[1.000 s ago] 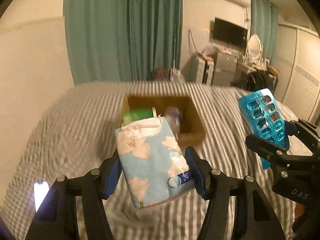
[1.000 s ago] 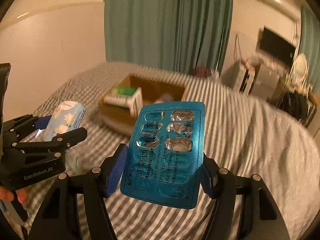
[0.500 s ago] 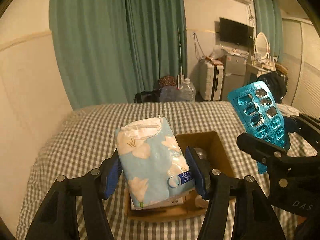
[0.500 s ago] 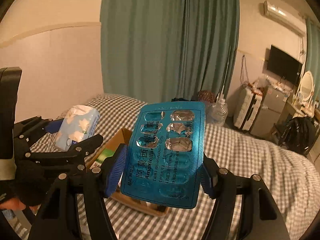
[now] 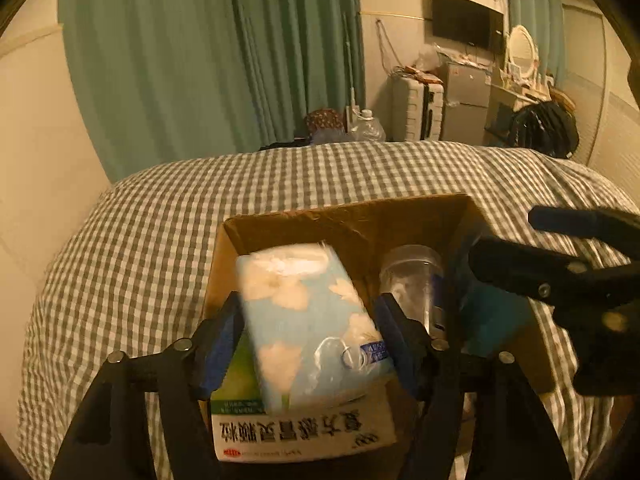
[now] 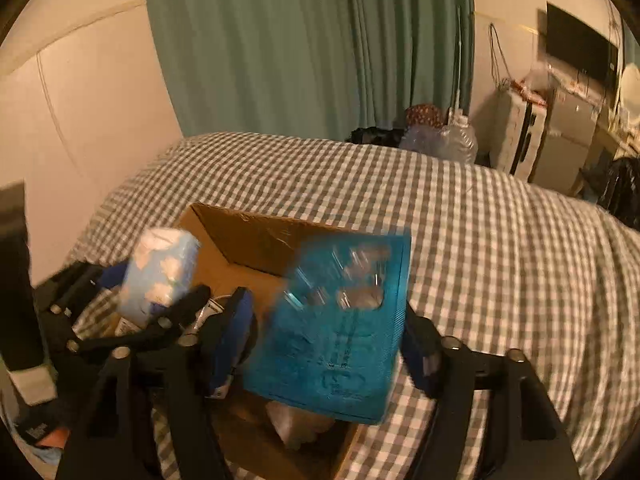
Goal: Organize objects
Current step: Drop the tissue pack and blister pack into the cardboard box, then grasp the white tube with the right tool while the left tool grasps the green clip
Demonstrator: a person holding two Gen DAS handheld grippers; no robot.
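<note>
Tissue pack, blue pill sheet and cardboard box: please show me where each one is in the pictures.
Tissue pack [image 5: 308,328], left wrist view, on its flowered front face.
Blue pill sheet [image 6: 340,328], right wrist view, on the middle of the sheet.
Cardboard box [image 5: 352,224], left wrist view, on the far inner wall.

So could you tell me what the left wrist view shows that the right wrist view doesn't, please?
Only the left wrist view shows the clear plastic cup and the white medicine box in the cardboard box. Only the right wrist view shows the whole blue blister pack between the opening right gripper. Both show the tissue pack, the cardboard box and the checked bedspread.
</note>
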